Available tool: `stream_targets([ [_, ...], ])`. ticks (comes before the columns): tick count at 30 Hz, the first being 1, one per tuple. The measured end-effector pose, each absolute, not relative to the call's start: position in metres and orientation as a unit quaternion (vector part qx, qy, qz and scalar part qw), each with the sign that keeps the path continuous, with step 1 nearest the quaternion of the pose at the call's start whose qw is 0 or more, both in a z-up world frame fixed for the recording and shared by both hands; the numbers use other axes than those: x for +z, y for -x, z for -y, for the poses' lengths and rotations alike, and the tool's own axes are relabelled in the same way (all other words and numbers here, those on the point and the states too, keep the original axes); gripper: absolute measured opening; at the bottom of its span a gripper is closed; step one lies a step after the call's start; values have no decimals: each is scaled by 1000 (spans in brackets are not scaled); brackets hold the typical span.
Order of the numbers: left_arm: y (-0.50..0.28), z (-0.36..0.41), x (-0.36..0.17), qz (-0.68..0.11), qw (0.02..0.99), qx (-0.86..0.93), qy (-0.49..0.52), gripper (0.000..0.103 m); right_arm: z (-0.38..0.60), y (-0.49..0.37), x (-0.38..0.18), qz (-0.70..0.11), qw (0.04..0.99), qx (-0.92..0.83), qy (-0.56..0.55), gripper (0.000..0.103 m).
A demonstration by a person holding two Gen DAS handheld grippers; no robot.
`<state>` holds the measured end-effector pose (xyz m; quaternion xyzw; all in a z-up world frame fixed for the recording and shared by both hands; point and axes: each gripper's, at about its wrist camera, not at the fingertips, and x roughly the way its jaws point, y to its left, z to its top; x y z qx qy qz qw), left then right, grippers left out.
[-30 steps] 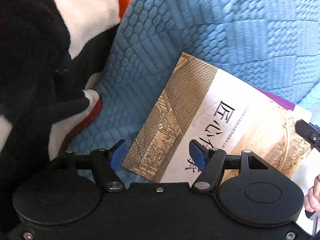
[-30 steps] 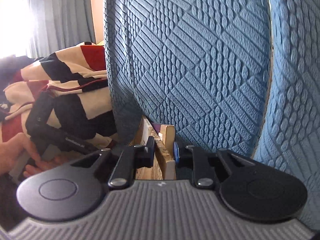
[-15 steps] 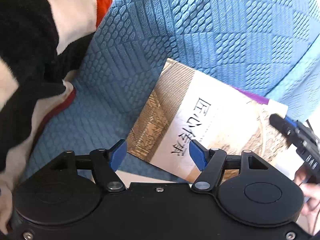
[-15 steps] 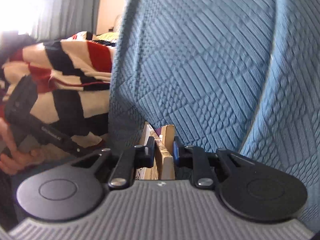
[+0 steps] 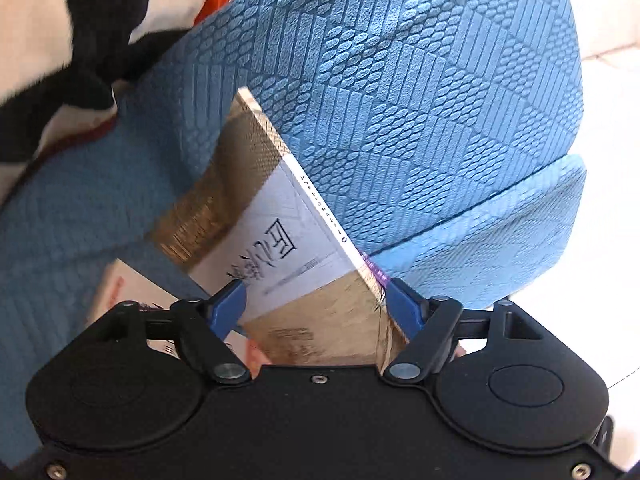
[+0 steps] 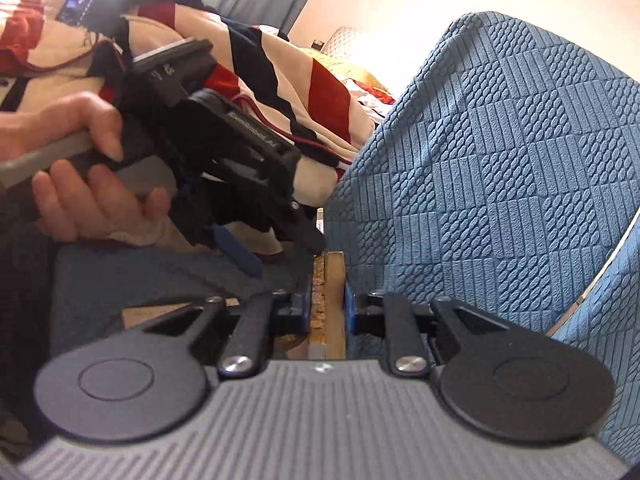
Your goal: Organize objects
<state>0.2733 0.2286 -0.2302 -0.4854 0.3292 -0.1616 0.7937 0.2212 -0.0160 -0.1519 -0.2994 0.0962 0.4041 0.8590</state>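
Note:
A book with a gold and white cover (image 5: 280, 248) stands tilted on edge against the blue back cushion (image 5: 400, 100). A thin purple book (image 5: 374, 270) lies behind it. My left gripper (image 5: 312, 294) straddles the near end of these books. Its jaws are opening, and its blue fingertips (image 5: 230, 296) sit either side without clamping. In the right wrist view my right gripper (image 6: 327, 308) is shut on the books' edge (image 6: 334, 276). A hand (image 6: 80, 184) holds the left gripper (image 6: 286, 256) just to its left.
A striped red, black and cream blanket (image 6: 280, 72) is heaped on the sofa to the left of the cushion (image 6: 500, 160). Another flat book or box (image 5: 120, 292) lies on the blue seat under my left gripper. Bright pale floor (image 5: 592, 240) shows on the right.
The books have been tipped from lying flat to standing on edge against the cushion. My left gripper's jaws have widened and now straddle them. My right gripper has rolled and shifted, still gripping them.

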Motion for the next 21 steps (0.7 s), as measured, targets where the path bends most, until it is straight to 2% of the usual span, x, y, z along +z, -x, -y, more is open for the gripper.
stream_targets([
  [3,-277,-229,-237,-327,778,-162,512,75,15,-222,-153,-104,862,402,290,20],
  [10,-289,-232,-246,-320,758,-140,550,62,18,-224,-157,-117,867,401,273,20],
  [18,-296,-238,-265,-313,732,-92,598,54,25,-218,-167,-135,869,404,251,20],
  [21,-294,-237,-266,-299,726,-97,612,37,25,-217,-169,-139,870,406,245,21],
])
